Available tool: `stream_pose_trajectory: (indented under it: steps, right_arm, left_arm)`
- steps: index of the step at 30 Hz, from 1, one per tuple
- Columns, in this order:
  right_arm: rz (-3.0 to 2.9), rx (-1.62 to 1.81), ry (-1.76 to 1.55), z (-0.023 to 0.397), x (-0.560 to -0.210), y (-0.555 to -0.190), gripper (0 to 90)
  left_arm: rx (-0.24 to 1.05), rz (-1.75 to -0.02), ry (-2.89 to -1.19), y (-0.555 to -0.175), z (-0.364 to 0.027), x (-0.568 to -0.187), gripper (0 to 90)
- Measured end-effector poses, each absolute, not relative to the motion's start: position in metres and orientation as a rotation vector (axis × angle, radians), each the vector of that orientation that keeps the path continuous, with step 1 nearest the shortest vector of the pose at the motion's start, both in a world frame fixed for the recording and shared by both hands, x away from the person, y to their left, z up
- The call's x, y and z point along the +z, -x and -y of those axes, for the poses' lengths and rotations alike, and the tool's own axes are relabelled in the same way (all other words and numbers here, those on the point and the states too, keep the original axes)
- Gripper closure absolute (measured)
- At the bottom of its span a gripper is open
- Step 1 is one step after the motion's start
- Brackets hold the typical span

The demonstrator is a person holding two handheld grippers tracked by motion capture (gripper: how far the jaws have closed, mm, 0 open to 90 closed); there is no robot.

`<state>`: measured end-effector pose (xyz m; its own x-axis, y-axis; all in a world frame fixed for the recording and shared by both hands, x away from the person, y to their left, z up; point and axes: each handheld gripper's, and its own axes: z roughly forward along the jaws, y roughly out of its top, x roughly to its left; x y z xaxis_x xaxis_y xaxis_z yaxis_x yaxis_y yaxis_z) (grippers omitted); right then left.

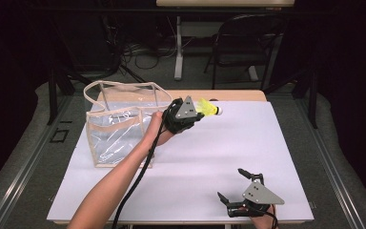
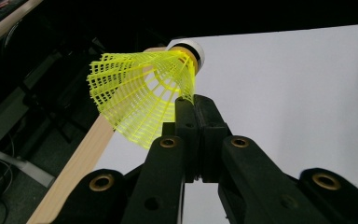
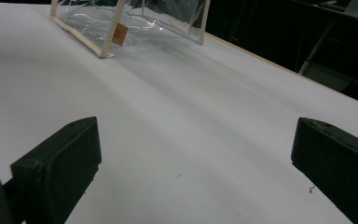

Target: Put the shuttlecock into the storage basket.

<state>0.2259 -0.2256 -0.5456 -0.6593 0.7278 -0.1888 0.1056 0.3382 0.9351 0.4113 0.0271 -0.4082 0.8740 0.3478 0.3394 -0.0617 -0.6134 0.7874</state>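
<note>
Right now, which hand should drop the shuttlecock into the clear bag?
Left. The left gripper is already shut on the shuttlecock and sits right beside the clear bag. The right gripper is open with nothing between its jaws, near the table's front edge, farther from the bag.

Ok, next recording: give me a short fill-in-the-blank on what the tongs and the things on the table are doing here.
1. The left tongs are shut on the skirt of a ____ shuttlecock.
2. The right tongs rest near the table's front edge with their jaws ____.
3. The clear bag with beige trim stands on the ____ table.

Missing words: yellow; open; white
</note>
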Motion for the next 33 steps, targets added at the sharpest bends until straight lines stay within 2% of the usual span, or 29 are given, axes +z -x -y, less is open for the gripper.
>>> stream_pose_trajectory:
  steps: [33]
  right_arm:
    - [-2.004, 1.333, -0.722, 0.225, -0.546, -0.227, 1.2]
  left_arm:
    - [0.639, -0.250, -2.121, -0.412, -0.057, -0.389, 89.6]
